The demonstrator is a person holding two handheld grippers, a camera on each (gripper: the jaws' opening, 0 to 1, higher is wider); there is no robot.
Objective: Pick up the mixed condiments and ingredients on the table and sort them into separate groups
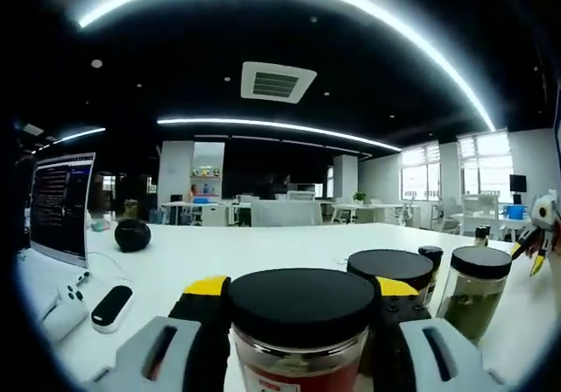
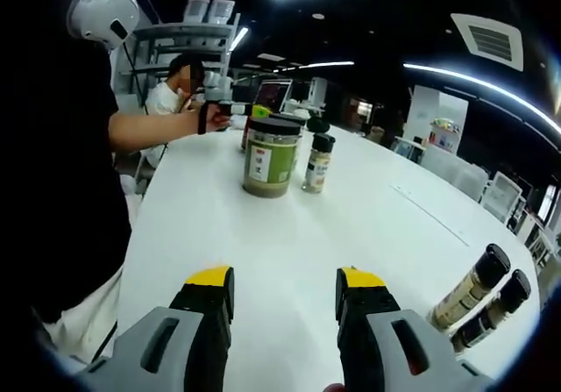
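White table [image 2: 368,225], jars; dim office w/ ceiling striplights [image 1: 289,127].

In the right gripper view the white table [image 2: 289,225] lies bare in front of the right tool [image 2: 285,291], whose jaws stand apart with nothing between them; far ahead a big clear jar with a black lid and green label [image 2: 271,156] and a small shaker bottle with a black cap [image 2: 317,162] block the way; two black-capped spice bottles [image 2: 480,297] lie on their sides to the right; in the left gripper view a black-lidded clear jar [image 1: 301,326] fills the gap of the left tool [image 1: 298,300]; two more black-lidded jars [image 1: 438,282] crowd its right; bare table lies beyond.
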